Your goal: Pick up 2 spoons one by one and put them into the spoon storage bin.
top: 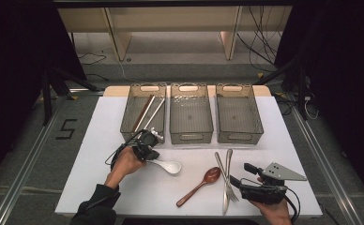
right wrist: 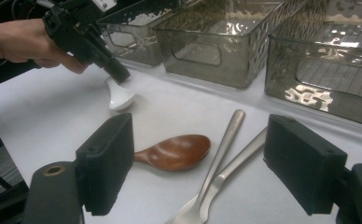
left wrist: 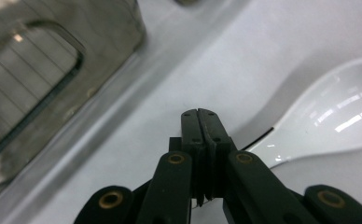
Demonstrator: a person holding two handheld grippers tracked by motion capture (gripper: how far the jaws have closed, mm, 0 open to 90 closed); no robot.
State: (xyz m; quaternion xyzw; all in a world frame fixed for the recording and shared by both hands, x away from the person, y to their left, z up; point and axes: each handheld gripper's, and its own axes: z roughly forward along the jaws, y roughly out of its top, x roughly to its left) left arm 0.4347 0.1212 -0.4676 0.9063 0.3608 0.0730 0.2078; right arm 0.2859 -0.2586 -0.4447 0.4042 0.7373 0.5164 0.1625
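Floor left of the white table (top: 100, 187): taped "5" (top: 66, 128).

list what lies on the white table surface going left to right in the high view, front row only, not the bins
white spoon → wooden spoon → two metal forks, which cross each other, so their own order is unclear

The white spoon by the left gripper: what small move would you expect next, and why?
Probably a lift. The left gripper has its jaws closed at the handle end of the white spoon, whose bowl rests on the table. Raising it would free it for carrying, perhaps to the middle bin, though whether the grip is firm is hard to tell.
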